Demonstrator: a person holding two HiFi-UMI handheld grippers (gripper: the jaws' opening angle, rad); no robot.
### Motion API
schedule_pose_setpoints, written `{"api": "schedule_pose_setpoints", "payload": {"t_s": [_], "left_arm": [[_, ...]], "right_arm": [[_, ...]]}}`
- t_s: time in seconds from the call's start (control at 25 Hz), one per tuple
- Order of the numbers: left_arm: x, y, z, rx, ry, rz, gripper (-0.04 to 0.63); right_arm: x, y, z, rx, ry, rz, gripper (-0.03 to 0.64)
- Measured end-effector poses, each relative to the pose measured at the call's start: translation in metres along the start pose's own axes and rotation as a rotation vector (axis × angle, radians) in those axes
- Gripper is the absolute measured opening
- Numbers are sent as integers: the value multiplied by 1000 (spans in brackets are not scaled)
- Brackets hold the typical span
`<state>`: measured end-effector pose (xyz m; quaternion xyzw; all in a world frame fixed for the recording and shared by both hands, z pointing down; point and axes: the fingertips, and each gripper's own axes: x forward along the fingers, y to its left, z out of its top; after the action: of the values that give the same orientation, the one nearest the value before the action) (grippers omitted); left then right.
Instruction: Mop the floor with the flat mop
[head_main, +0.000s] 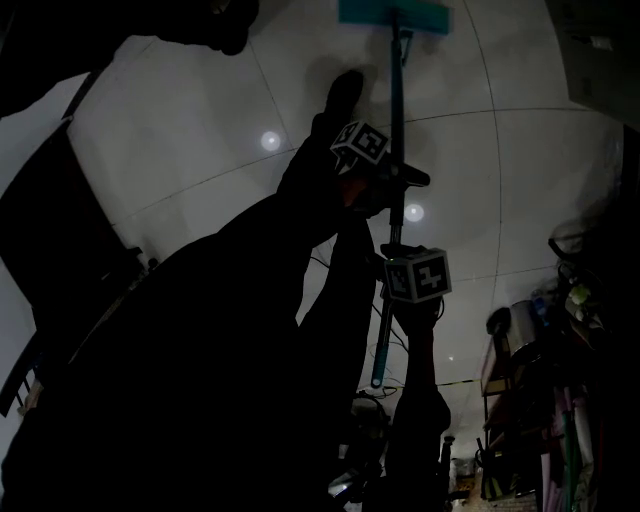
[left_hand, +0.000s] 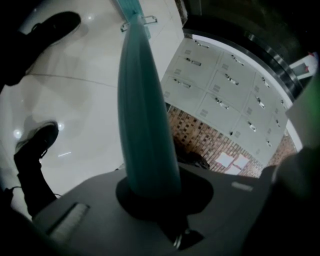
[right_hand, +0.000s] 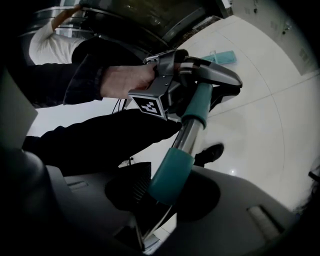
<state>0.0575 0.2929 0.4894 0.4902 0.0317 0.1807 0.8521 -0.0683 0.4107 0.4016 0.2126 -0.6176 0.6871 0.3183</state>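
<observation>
The left gripper (left_hand: 150, 187) has its fingers clenched on the teal pole (left_hand: 142, 110), which runs straight out from them towards the mop head (left_hand: 127, 6) at the top edge of that view. The right gripper (right_hand: 170, 192) has its fingers clenched on a teal sleeve of the same pole, nearer the pole's free end. From there the pole rises through a bare metal stretch to another teal stretch, where the left gripper clamps it with a hand (right_hand: 125, 80) behind it.

In the head view the pole slants up the middle, with the left gripper higher on it and the right one below. The mop head lies flat on the white tiled floor (head_main: 200, 130) at the top of the frame.

Two dark shoes (left_hand: 37, 142) stand on the floor beside the pole. Pale lockers (left_hand: 225, 85) line the far side, and a cluttered shelf (head_main: 540, 400) stands at the right.
</observation>
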Motion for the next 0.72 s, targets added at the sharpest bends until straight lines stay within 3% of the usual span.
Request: {"api": "schedule_pose_setpoints", "payload": {"t_s": [0.4, 0.72], "left_arm": [[37, 77, -129, -101, 74, 44, 45], [35, 107, -153, -145, 95, 42, 48]], "right_arm": [[30, 13, -132, 24, 36, 31, 147], [46, 17, -158, 39, 83, 28, 147]]}}
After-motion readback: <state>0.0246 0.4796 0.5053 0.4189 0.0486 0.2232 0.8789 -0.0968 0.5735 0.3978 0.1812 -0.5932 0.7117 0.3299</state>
